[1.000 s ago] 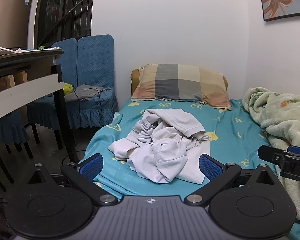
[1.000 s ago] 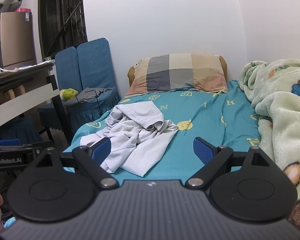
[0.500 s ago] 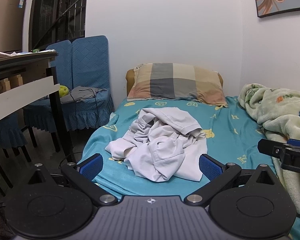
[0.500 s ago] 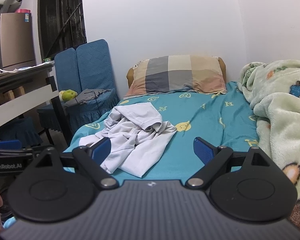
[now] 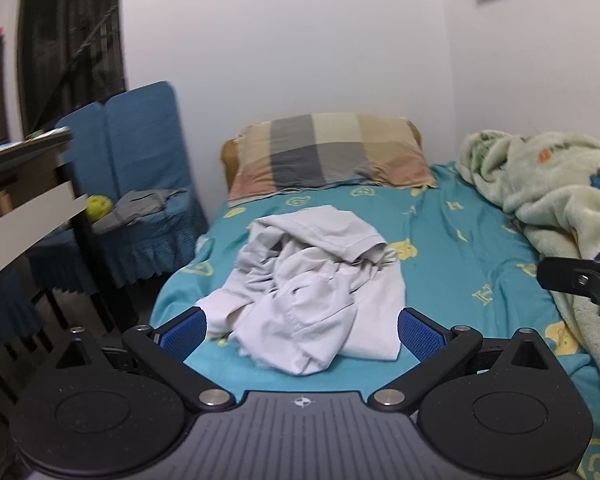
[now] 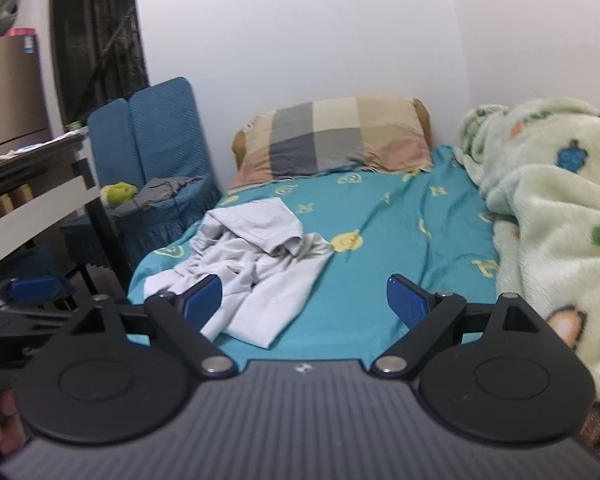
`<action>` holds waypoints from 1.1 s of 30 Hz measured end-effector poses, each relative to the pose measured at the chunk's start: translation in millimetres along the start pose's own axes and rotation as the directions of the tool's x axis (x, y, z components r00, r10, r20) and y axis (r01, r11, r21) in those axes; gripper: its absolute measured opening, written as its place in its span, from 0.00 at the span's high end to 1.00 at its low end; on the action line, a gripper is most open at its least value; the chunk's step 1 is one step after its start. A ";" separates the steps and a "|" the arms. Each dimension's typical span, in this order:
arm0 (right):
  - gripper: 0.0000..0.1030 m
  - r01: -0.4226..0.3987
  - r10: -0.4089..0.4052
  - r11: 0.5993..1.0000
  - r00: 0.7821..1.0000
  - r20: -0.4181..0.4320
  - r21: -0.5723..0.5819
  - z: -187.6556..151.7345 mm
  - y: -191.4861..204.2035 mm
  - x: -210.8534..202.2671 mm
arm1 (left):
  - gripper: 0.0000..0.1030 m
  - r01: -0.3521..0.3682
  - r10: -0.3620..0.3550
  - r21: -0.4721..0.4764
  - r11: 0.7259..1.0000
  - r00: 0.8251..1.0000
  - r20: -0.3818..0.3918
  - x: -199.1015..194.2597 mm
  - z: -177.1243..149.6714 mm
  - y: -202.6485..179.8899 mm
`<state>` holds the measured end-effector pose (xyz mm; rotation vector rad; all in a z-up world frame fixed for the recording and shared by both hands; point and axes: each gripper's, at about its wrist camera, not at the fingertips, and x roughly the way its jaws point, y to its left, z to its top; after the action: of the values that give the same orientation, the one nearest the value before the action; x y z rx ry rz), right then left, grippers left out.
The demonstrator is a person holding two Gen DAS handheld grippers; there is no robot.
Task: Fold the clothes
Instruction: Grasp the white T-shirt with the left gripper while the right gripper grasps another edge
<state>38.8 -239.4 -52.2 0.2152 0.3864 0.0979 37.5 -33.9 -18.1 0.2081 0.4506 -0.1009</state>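
Crumpled white cloth garment [image 5: 312,292]; fleecy blanket [image 5: 560,196]; matt cotton bedsheet [image 5: 460,248].

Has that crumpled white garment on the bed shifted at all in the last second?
No. The white garment lies in the same heap, just below the plaid pillow and over the same yellow prints on the sheet; only the cameras moved.

the left gripper [image 5: 302,334] has a ribbed grey body with a small round cross-mark at its front edge. either side of that mark sit two black round discs, black link arms with silver pivot screws, and blue knurled pads [image 5: 183,338]. the right gripper [image 6: 305,299] is built alike: grey ribbed body, black discs, silver screws, blue pads [image 6: 406,302]. left of its body, a hand [image 6: 4,430] shows at the frame edge, blurred.
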 end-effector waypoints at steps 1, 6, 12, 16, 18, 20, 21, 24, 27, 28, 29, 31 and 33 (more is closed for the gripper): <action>0.12 0.007 -0.007 1.000 1.000 -0.005 0.019 0.3 -3.4 0.5 | 0.00 0.004 -0.004 0.030 1.000 1.000 -0.001 9.3 3.7 -4.7; 0.12 0.100 -0.097 0.991 0.995 -0.037 0.086 2.5 -20.5 6.2 | 0.04 0.016 -0.018 0.169 0.986 1.000 0.009 62.2 20.8 -26.1; 0.12 0.137 -0.134 0.980 0.991 -0.029 0.143 7.6 -42.2 21.5 | 0.07 0.031 -0.041 0.223 0.974 0.998 0.041 142.5 37.6 -44.7; 0.12 0.103 -0.100 0.985 0.995 -0.028 0.139 7.6 -46.3 36.8 | 0.11 0.054 -0.056 0.229 0.972 0.998 0.006 207.9 44.6 -54.4; 0.12 0.102 -0.097 0.986 0.994 -0.043 0.134 3.8 -48.1 46.1 | 0.18 0.061 -0.058 0.248 0.967 0.998 -0.018 242.8 45.9 -61.9; 0.12 0.101 -0.094 0.986 0.994 -0.058 0.129 0.0 -49.9 55.3 | 0.24 0.062 -0.049 0.247 0.967 0.997 -0.058 274.3 45.9 -65.8; 0.12 0.100 -0.093 0.987 0.994 -0.066 0.127 -1.9 -50.8 60.0 | 0.32 0.063 -0.045 0.246 0.967 0.996 -0.078 290.1 45.8 -67.8; 0.12 0.099 -0.088 0.988 0.992 -0.088 0.120 -7.7 -53.4 73.9 | 0.68 0.074 -0.049 0.227 0.971 0.992 -0.113 325.6 47.8 -68.9; 0.12 0.085 -0.072 0.988 0.992 -0.107 0.126 -11.9 -54.3 85.2 | 0.92 0.073 -0.063 0.162 0.984 0.996 -0.068 323.7 57.7 -59.2; 0.12 0.076 -0.063 0.989 0.992 -0.105 0.129 -12.6 -53.6 86.6 | 0.92 0.084 -0.077 0.143 0.986 0.996 -0.048 314.3 62.5 -54.5; 0.12 0.067 -0.054 0.989 0.993 -0.103 0.132 -13.3 -52.9 88.0 | 0.94 0.094 -0.092 0.126 0.988 0.995 -0.029 304.6 67.4 -49.9; 0.12 0.052 -0.039 0.989 0.995 -0.094 0.138 -13.7 -51.9 88.1 | 0.95 0.123 -0.123 0.108 0.986 0.992 -0.011 277.2 79.5 -41.1; 0.12 0.031 -0.021 0.989 0.997 -0.074 0.147 -12.5 -51.9 84.3 | 0.95 0.152 -0.153 0.092 0.984 0.988 0.008 249.3 91.6 -32.3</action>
<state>114.5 -276.0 -105.9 0.3536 0.4691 0.0513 294.8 -98.3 -53.5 0.2621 0.4470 -0.2735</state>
